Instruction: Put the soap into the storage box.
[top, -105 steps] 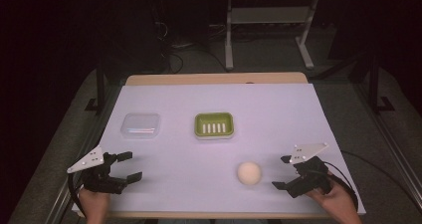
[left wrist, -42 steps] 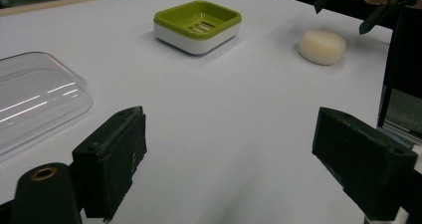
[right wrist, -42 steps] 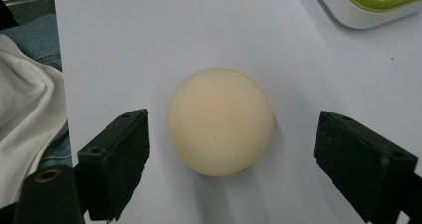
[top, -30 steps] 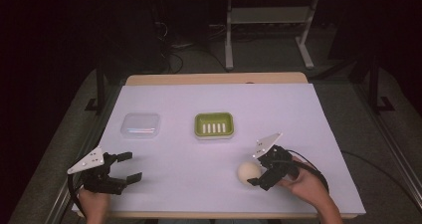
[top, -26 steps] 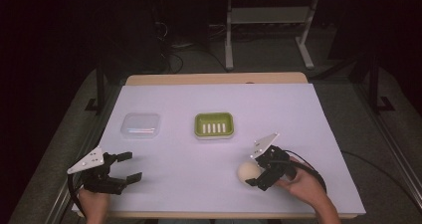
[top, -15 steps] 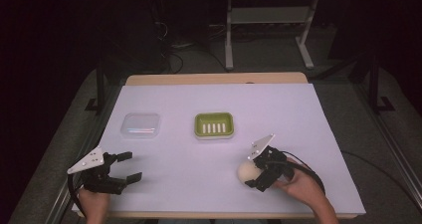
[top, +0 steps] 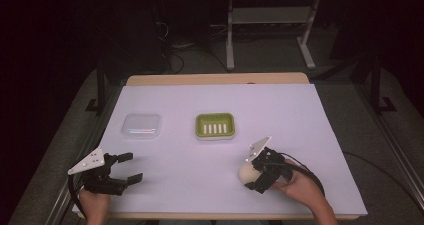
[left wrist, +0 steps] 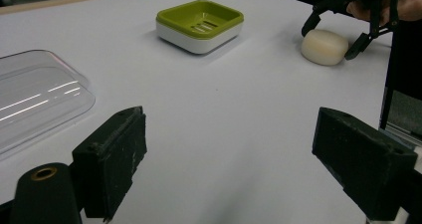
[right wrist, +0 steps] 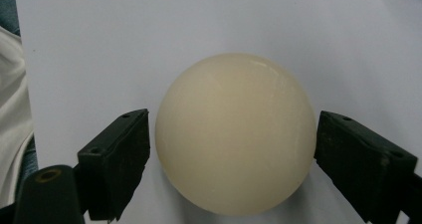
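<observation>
The right gripper [top: 256, 174] sits at the near right of the white table [top: 300, 115], its jaws spread to either side of the cream soap bar [top: 247, 172]; in the right gripper view the soap [right wrist: 235, 134] lies between the two black pads, with a thin strip of table showing at the left pad and the right pad at, or just beside, its edge, so the jaws are released and nothing is gripped yet. The soap is a rounded, flattened cake with a smooth, faintly glossy skin: I judge it light, stiff enough to take a squeeze, but slick, and its curved flanks could let it pop out of a hard pinch. The best hold looks to be across its widest middle, low near the table, with the pads square to its sides. At the near left the left gripper [top: 119, 171] rests with its jaws wide apart and nothing between them. Farther back stand the clear plastic lid [top: 141, 125] and the green soap dish [top: 215, 126], well apart from the soap. Compared with 3.5 s ago, the right gripper has come in from the right edge to the soap and now straddles it; the soap, the dish, the lid and the left gripper have stayed put.
</observation>
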Action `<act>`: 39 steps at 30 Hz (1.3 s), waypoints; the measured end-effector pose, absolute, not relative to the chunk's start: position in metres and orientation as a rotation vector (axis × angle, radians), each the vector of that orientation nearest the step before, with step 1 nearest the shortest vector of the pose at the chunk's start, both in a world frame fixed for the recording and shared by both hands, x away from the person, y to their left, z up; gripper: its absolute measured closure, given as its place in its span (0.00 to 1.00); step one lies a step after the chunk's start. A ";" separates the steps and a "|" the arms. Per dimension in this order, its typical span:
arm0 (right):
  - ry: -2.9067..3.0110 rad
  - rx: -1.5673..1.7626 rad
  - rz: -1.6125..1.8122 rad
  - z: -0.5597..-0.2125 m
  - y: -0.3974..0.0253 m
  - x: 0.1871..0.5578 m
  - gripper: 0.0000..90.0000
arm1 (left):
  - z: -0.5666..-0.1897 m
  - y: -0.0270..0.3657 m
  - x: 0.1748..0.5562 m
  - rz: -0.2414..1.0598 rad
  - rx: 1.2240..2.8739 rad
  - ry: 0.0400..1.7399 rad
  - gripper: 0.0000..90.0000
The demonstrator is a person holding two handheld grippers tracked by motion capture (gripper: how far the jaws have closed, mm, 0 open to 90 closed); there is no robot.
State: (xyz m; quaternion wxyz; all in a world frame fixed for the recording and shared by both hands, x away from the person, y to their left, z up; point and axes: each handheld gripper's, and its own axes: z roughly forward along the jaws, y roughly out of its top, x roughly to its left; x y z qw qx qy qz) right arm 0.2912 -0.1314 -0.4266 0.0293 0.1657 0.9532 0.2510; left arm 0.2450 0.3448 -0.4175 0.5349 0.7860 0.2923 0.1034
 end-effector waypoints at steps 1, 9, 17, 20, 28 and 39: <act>2.940 0.502 0.761 -0.427 -0.131 0.291 0.16 | -0.418 0.344 0.245 0.245 1.870 0.698 0.15; 2.955 0.497 0.707 -0.429 -0.127 0.293 0.22 | -0.418 0.347 0.246 0.245 1.869 0.705 0.15; 2.969 0.484 0.695 -0.427 -0.124 0.293 0.27 | -0.418 0.348 0.246 0.248 1.864 0.707 0.15; 2.973 0.495 0.690 -0.426 -0.125 0.294 0.27 | -0.418 0.348 0.246 0.248 1.864 0.707 0.15; 2.983 0.490 0.725 -0.423 -0.125 0.297 0.27 | -0.418 0.348 0.246 0.244 1.856 0.707 0.15; 2.977 0.459 0.785 -0.409 -0.119 0.306 0.27 | -0.418 0.348 0.245 0.244 1.856 0.709 0.15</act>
